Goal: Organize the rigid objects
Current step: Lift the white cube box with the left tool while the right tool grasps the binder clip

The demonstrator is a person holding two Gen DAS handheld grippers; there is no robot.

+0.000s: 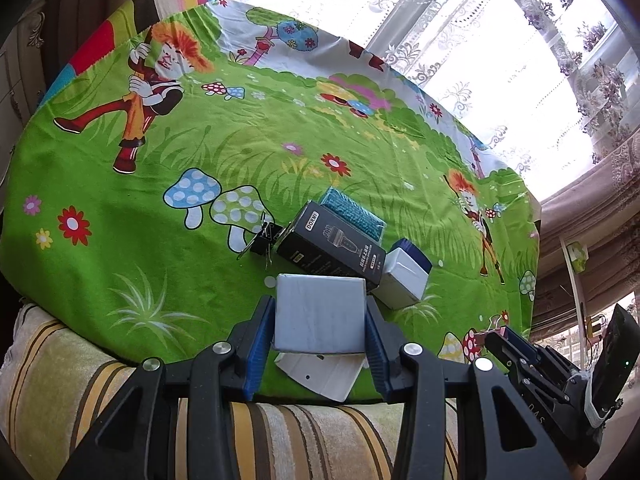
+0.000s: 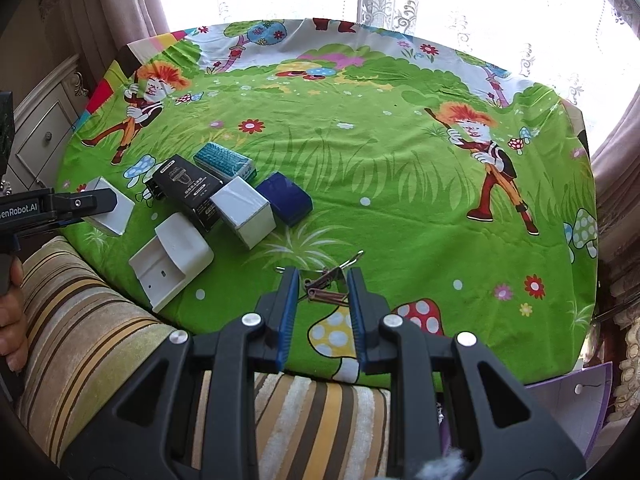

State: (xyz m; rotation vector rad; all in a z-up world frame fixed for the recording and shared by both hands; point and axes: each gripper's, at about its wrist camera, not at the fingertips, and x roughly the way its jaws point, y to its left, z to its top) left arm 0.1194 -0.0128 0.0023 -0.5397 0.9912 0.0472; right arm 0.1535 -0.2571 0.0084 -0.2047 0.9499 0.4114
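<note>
A round table under a green cartoon cloth (image 2: 400, 184) stands before a curtained window. On its left part lie a black box (image 2: 190, 192) and a white holder (image 2: 172, 268). The left gripper (image 1: 320, 312) clamps a white box (image 1: 320, 312). The right gripper (image 2: 323, 280) pinches a binder clip (image 2: 324, 282).

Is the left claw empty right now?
No, the left claw is shut on a white box, its blue pads pressing both sides.
</note>
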